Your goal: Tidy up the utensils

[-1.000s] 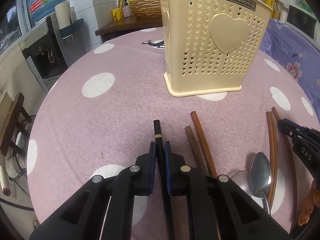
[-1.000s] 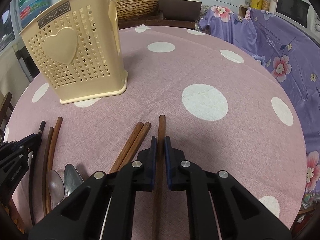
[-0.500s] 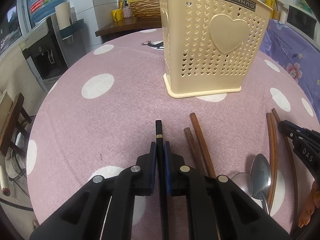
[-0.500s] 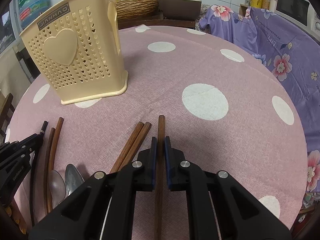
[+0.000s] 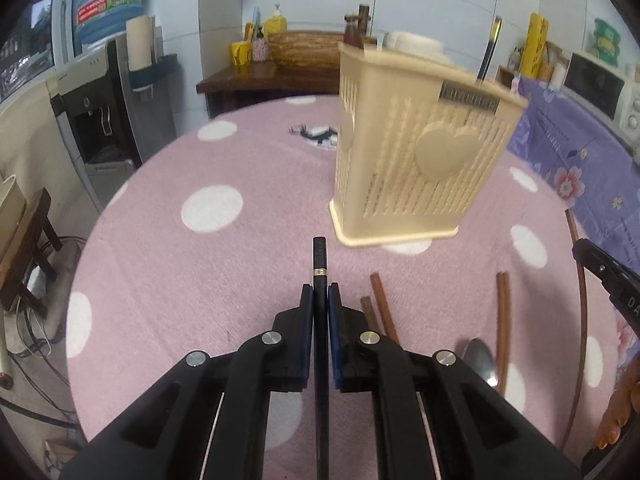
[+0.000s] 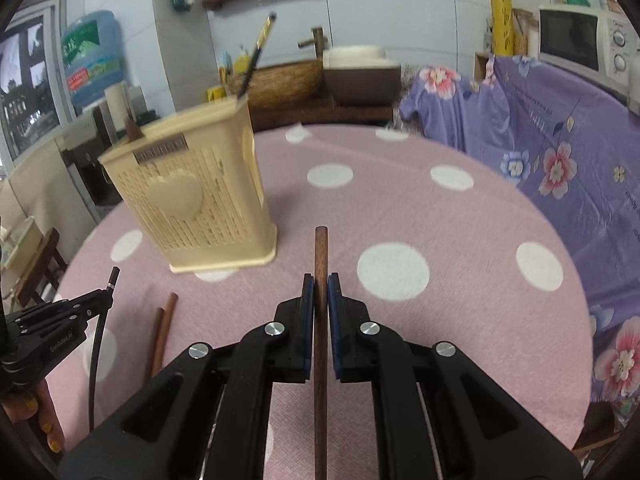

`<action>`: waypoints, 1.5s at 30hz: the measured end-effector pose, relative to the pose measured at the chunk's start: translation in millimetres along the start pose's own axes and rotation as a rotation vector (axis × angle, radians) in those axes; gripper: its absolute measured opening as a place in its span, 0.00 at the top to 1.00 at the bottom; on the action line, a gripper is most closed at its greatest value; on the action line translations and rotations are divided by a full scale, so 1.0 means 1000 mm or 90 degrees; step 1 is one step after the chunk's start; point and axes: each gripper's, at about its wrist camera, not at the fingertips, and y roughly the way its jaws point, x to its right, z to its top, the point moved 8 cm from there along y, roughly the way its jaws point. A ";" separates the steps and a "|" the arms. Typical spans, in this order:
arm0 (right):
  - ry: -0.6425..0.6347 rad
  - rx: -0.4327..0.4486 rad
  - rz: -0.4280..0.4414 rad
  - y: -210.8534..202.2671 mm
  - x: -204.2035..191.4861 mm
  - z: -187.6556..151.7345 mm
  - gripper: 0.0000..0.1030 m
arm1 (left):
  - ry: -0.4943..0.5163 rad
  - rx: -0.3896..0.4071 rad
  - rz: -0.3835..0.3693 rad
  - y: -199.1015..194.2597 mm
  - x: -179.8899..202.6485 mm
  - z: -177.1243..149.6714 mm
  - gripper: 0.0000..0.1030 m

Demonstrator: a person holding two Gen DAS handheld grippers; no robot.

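My left gripper (image 5: 320, 292) is shut on a black chopstick (image 5: 319, 256) with a gold band, held above the table. My right gripper (image 6: 320, 282) is shut on a brown wooden chopstick (image 6: 321, 248), also lifted. The cream perforated utensil holder (image 5: 416, 168) with a heart stands ahead of both; it also shows in the right wrist view (image 6: 192, 200). One black chopstick (image 5: 489, 48) stands inside it. Brown chopsticks (image 5: 382, 304) and a metal spoon (image 5: 482, 360) lie on the pink dotted tablecloth (image 5: 192, 272).
The left gripper shows at the left edge of the right wrist view (image 6: 52, 332). A water dispenser (image 5: 104, 108) stands left of the table. A wooden side table (image 5: 272, 76) with a basket is behind. A purple floral cloth (image 6: 560, 152) and a microwave (image 6: 588, 44) are on the right.
Both grippers have lifted their chopsticks off the table and tilted up, so the holder now appears lower and farther in both views.
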 end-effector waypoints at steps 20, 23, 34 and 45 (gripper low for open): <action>-0.009 0.162 0.062 -0.120 -0.004 0.075 0.92 | -0.010 0.188 -0.019 -0.111 -0.007 0.075 0.92; -0.010 0.161 0.064 -0.121 -0.005 0.077 0.92 | -0.010 0.193 -0.017 -0.114 -0.008 0.077 0.92; -0.018 0.158 0.057 -0.117 -0.006 0.080 0.92 | -0.009 0.197 -0.016 -0.113 -0.011 0.079 0.92; -0.035 0.165 0.059 -0.117 -0.012 0.091 0.93 | -0.005 0.205 -0.028 -0.121 -0.011 0.093 0.92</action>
